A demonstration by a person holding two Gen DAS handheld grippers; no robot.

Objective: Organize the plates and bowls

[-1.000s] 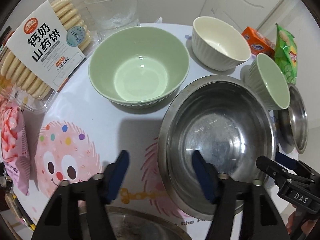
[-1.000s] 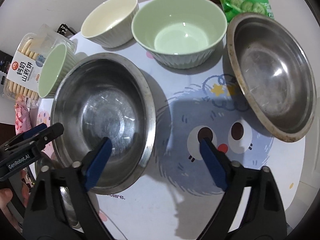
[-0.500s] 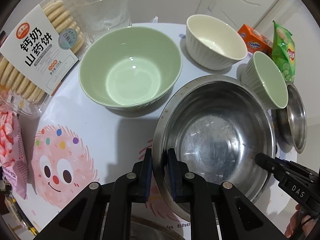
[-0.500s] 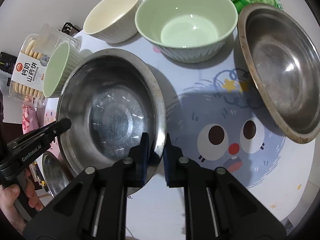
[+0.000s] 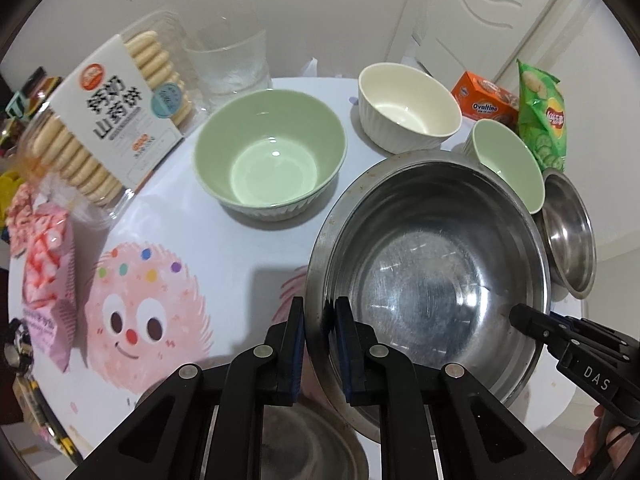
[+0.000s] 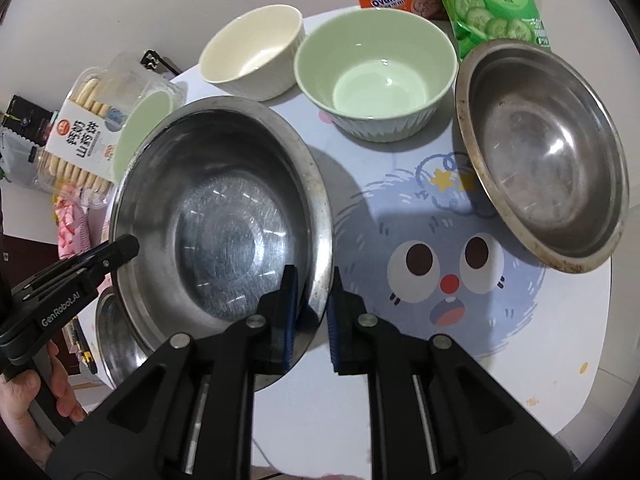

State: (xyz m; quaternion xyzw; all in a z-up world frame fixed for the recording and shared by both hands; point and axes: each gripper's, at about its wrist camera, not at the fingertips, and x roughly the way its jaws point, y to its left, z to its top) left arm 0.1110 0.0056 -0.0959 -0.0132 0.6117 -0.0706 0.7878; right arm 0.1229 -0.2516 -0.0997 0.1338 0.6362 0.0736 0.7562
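From the left wrist, the left gripper [image 5: 320, 344] is seen clamped on the near rim of the steel bowl [image 5: 432, 280], raised off the table [image 5: 224, 248]. From the right wrist, the right gripper [image 6: 312, 304] is pinched on its opposite rim; green bowl [image 6: 376, 76], white bowl [image 6: 252, 52] and steel dish [image 6: 544, 152] are left unstacked

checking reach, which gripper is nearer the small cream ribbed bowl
Left, only slightly. The left gripper and right gripper clamp opposite rims of the large steel bowl; the small cream ribbed bowl sits beyond it.
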